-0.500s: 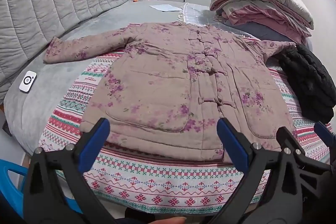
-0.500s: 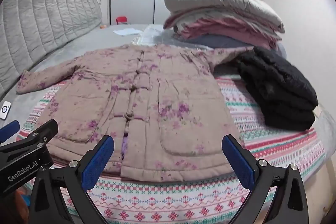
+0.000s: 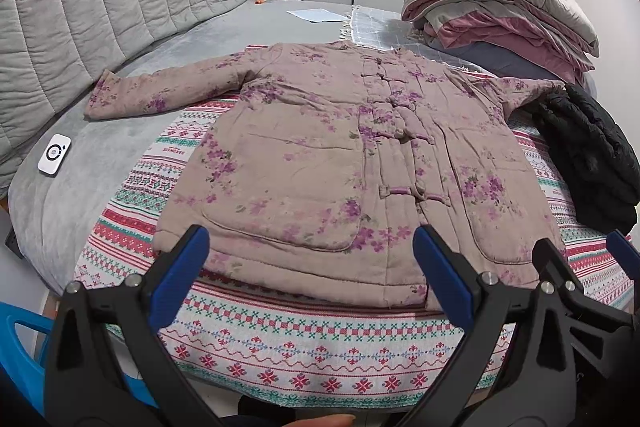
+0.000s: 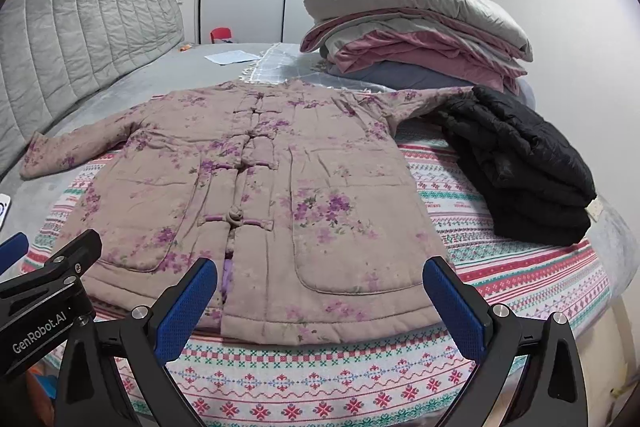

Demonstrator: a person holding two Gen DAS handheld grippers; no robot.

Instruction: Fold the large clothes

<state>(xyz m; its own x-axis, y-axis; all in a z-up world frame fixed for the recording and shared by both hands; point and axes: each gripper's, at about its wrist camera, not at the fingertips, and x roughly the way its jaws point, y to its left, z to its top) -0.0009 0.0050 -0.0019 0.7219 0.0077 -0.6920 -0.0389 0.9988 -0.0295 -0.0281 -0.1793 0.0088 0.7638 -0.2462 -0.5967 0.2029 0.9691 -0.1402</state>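
So I've got the floral padded coat [image 3: 320,163] spread flat and face up on the patterned blanket [image 3: 304,359], collar at the far side, hem at the near edge, knot buttons done up down the front. Its left sleeve sticks out onto the grey bed cover [image 3: 80,187], while the right sleeve runs off toward the black jacket [image 4: 520,163] folded on the right; the cuff looks tucked behind it, though I can't really tell from here. My left gripper [image 3: 308,271] hangs just off the near hem with its blue pads spread wide, nothing between them. Right gripper [image 4: 320,301] same deal, jaws wide apart and empty, hovering over the hem on the right half. Far right there's a stack of folded quilts [image 4: 416,31], and a small white device [image 3: 54,153] sits on the bed cover at the left.
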